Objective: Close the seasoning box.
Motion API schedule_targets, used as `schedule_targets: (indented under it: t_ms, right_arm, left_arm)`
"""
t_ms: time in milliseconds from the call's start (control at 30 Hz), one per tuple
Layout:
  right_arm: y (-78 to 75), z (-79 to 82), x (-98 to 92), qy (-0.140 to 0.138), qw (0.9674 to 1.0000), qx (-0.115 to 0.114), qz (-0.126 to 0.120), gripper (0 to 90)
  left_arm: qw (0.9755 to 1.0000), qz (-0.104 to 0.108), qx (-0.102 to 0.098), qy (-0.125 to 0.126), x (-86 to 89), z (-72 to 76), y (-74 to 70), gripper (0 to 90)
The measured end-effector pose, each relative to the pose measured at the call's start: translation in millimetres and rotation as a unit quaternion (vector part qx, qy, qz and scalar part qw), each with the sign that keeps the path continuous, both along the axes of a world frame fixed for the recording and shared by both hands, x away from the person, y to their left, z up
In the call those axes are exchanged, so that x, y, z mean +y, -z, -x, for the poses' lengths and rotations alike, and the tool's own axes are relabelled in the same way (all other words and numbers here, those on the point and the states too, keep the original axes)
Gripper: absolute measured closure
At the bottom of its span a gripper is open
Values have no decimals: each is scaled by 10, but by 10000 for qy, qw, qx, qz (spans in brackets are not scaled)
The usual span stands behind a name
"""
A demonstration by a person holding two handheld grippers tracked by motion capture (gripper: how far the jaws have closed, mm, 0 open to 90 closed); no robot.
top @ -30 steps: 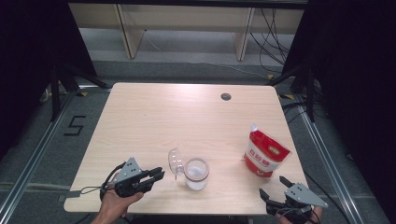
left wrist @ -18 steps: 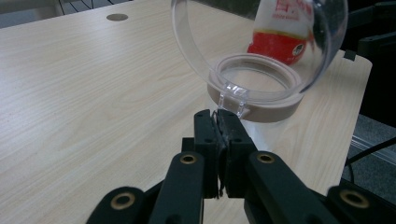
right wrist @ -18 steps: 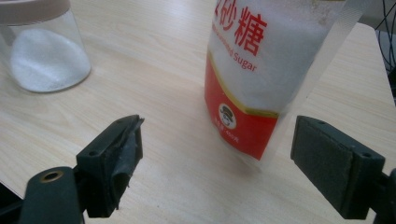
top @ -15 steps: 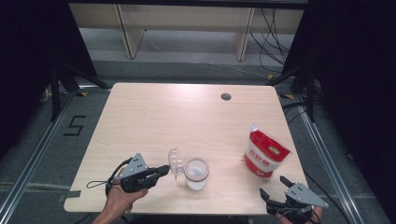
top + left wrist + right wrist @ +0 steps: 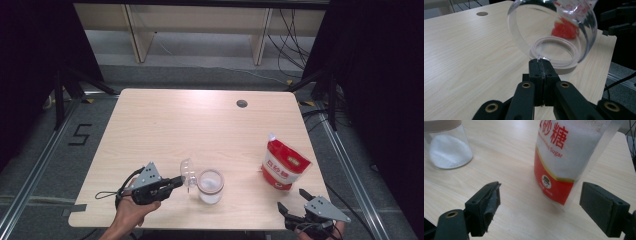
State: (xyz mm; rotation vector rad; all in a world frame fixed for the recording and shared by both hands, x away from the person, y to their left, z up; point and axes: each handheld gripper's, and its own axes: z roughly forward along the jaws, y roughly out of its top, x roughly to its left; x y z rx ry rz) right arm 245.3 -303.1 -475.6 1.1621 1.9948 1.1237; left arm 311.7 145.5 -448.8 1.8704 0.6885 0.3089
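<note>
The left gripper [image 5: 176, 183] lay low over the table [image 5: 165, 125] near its front edge, left of the middle, held in a hand [image 5: 131, 212] that came in from below. Its jaws had just been closing, and in the left gripper view they were pressed together on the thin rim of a clear dome-shaped lid [image 5: 554, 32], pinching it. The lid stood tilted on edge, hinged open, just beside the mouth of a clear jar [image 5: 210, 186] with white grains in the bottom. The jar stood upright close to the front edge, about midway along it. A red and white sugar pouch [image 5: 283, 165] stood upright toward the front right corner, well apart from the jar. The right gripper [image 5: 296, 206] hung at the front right corner, just in front of the pouch, its jaws spread wide with nothing between the pads. A small dark hole [image 5: 242, 103] sat near the far edge
</note>
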Motion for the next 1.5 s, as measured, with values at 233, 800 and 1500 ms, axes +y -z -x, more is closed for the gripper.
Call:
schedule_targets:
  t_ms: [233, 800, 1500]
  right_arm:
    - [1, 4, 8, 16, 10000, 22, 19, 194]
    - [5, 5, 19, 19, 10000, 23, 29, 189]
    - [-8, 5, -1, 20, 10000, -24, 73, 186]
  left_arm:
    - [10000, -31, -26, 45, -41, -7, -15, 882]
    - [9998, -61, -52, 170, -114, 5, -19, 877]
    - [9993, 203, 242, 192, -10, 42, -32, 586]
